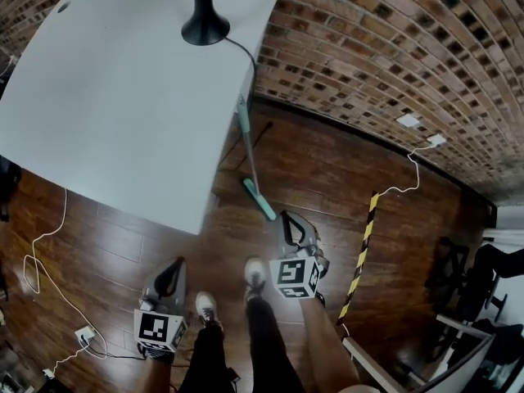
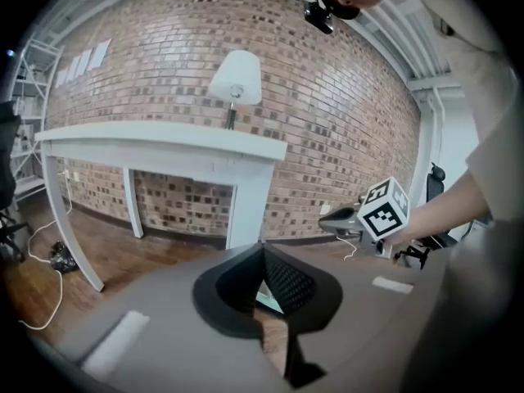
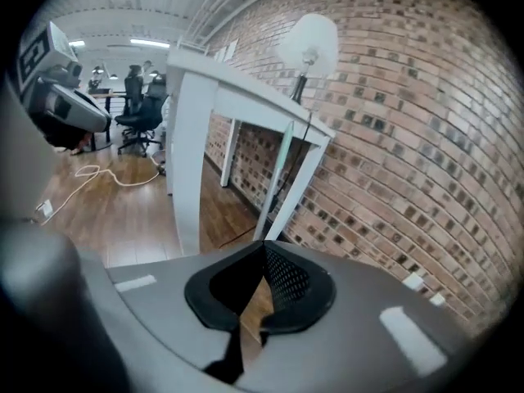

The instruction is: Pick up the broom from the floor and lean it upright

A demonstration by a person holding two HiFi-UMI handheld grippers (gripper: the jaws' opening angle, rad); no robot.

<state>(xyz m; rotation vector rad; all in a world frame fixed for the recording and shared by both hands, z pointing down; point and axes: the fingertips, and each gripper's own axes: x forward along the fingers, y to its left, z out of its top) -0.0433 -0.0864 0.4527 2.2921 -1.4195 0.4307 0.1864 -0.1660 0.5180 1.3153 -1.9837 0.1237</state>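
- Where the wooden floor (image 1: 327, 170) meets the brick wall, the white table (image 1: 123, 97) stands.
- Broom (image 1: 249, 155): leaning upright against the tabletop's right edge, head on the floor.
- Right gripper (image 3: 264, 248): jaws closed, empty, near the broom head, not touching.
- Left gripper (image 2: 262, 248): jaws closed, empty.

Teal broom (image 1: 248, 150), leaning upright (head down)

Your stock, counted:
- one broom (image 1: 260, 201), 12 o'clock
- one table (image 1: 106, 97), 11 o'clock
- one lamp (image 1: 205, 23), 11 o'clock
- two wall plates (image 1: 408, 120), 2 o'clock
- one striped tape (image 1: 363, 244), 3 o'clock
- two grippers: left gripper (image 1: 177, 264), right gripper (image 1: 286, 216)
- two shoes (image 1: 205, 305)
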